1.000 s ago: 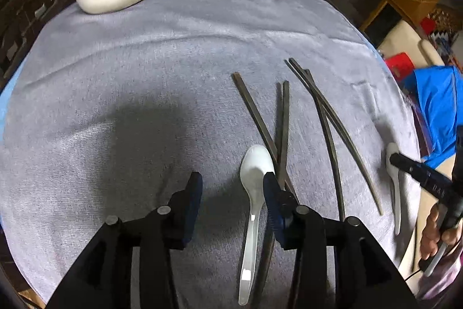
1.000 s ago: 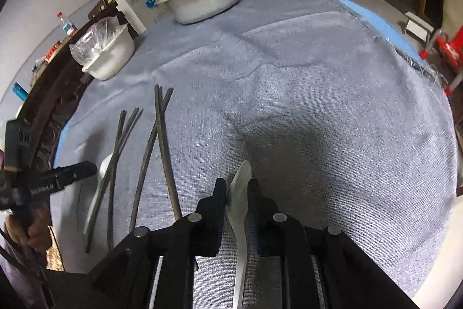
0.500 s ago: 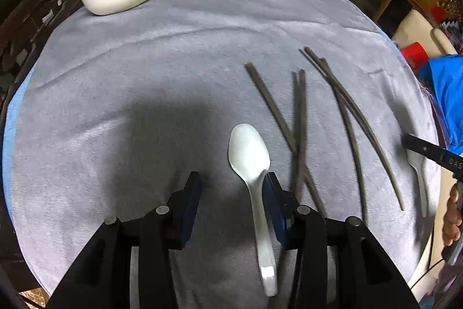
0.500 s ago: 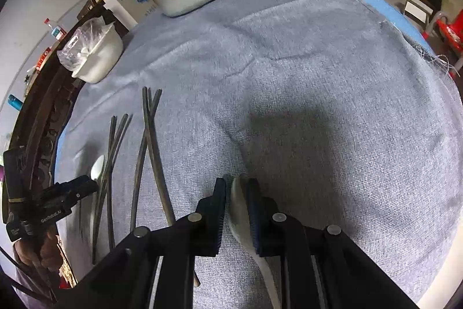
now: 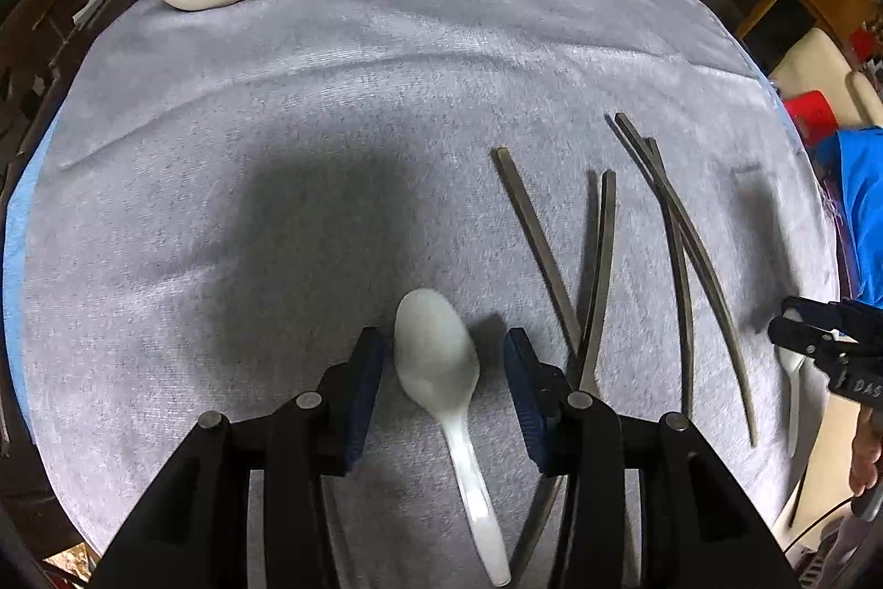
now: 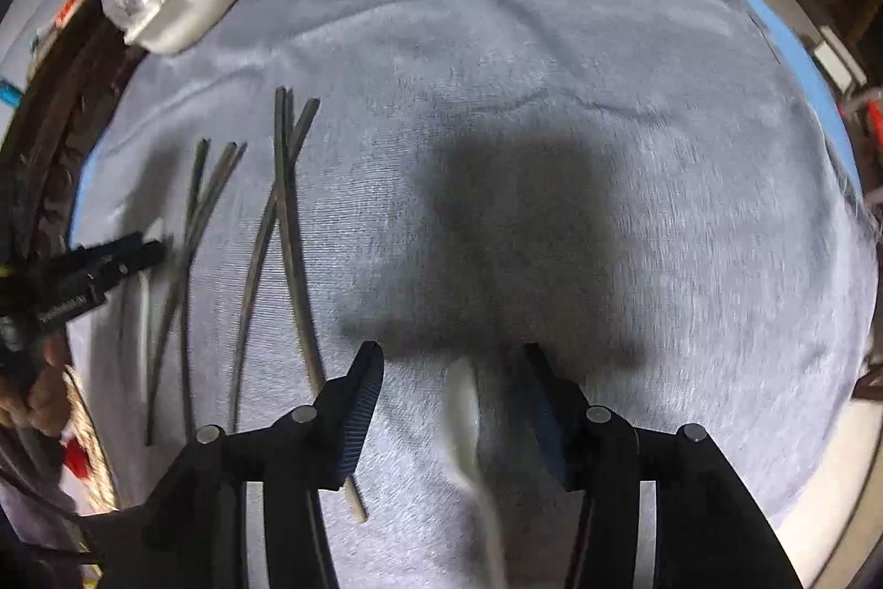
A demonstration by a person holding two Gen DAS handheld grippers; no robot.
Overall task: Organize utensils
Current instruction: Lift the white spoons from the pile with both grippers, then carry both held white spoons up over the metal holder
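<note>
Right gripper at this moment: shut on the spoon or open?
Open. The right gripper has its jaws spread, with a gap on each side of the white spoon lying on the cloth.

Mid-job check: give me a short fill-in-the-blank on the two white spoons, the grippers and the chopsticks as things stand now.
1. The left gripper is ____, its blue pads either side of a white plastic spoon.
2. The right gripper is ____, with a second white plastic spoon between its fingers.
3. The dark chopsticks lie on a ____ tablecloth.

Missing words: open; open; grey
</note>
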